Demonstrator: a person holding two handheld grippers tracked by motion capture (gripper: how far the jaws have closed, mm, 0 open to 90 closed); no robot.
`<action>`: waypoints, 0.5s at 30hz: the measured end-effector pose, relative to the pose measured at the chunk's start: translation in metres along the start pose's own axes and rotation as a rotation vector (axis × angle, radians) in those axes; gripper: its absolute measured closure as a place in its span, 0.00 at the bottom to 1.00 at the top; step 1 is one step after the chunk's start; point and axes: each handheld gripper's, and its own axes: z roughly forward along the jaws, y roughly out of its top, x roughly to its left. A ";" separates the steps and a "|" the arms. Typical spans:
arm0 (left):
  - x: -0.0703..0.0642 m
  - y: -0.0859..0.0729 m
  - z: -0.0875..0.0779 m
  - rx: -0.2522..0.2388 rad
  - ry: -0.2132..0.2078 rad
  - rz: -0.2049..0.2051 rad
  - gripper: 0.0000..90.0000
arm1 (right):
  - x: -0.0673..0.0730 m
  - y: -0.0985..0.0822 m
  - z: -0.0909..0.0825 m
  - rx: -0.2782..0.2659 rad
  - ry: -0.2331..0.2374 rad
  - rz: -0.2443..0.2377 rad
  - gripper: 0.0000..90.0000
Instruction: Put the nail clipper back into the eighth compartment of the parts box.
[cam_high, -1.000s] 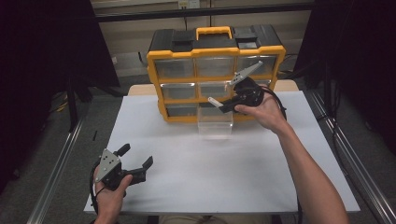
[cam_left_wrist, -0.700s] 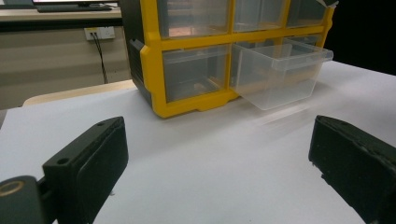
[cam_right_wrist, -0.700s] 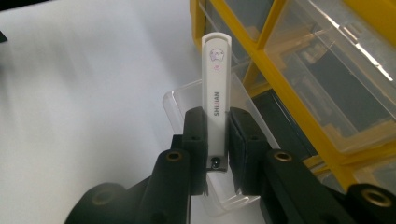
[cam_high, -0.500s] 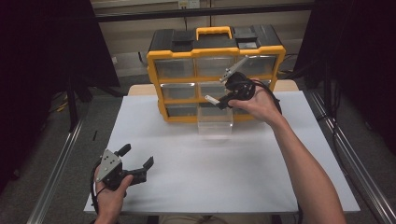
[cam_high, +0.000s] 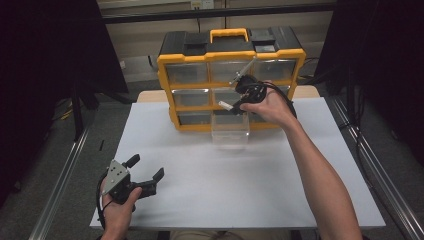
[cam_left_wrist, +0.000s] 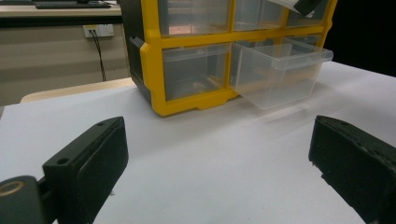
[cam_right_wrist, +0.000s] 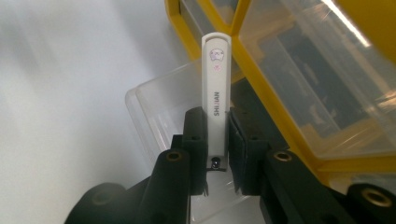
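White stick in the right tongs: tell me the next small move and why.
Probably lower it, tip first, into the open drawer. The right tongs are shut on the stick, and the right gripper view shows its tip pointing at that drawer, pulled out of the organizer. The left tongs rest open, apart.

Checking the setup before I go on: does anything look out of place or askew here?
One clear drawer in the bottom row of the yellow organiser is pulled out over the table; the other drawers sit flush. The right gripper holds a slim white stick above it. Nothing looks spilled or damaged.
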 end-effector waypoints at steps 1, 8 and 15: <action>0.000 0.000 0.000 0.000 0.000 0.000 0.05 | 0.001 0.000 0.002 0.006 -0.009 -0.005 0.86; -0.001 0.000 0.001 0.001 -0.002 0.005 0.05 | 0.001 0.001 0.008 0.060 0.002 0.004 0.86; -0.001 0.000 0.001 -0.004 -0.002 -0.007 0.05 | -0.001 0.001 0.016 0.106 0.005 -0.008 0.86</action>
